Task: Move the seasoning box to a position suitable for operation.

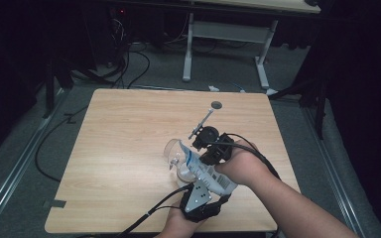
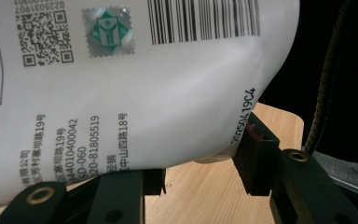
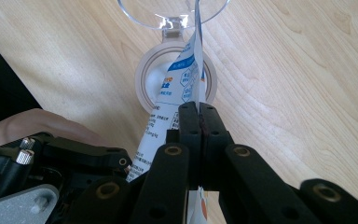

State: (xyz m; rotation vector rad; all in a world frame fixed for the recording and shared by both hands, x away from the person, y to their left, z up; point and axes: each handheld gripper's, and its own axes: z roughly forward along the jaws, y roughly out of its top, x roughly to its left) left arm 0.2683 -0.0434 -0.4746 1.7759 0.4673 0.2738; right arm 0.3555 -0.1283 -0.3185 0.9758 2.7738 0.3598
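Seen on wooden table (image 1: pixel 129 148): 1 white pouch (image 1: pixel 206 173), held over 1 clear jar (image 1: pixel 174 151) w/ lid open. Left gripper (image 2: pixel 200 179) clamped round pouch body; right gripper (image 3: pixel 199 122) pinched closed on pouch's top edge.

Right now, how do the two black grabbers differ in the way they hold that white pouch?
The right gripper has its jaws pressed flat together, pinching the thin top edge of the pouch. The left gripper has its jaws standing apart around the plump, rounded bottom of the pouch. In the high view the right gripper sits farther up the table, the left gripper nearer the person. Both hold the same pouch over a clear jar.
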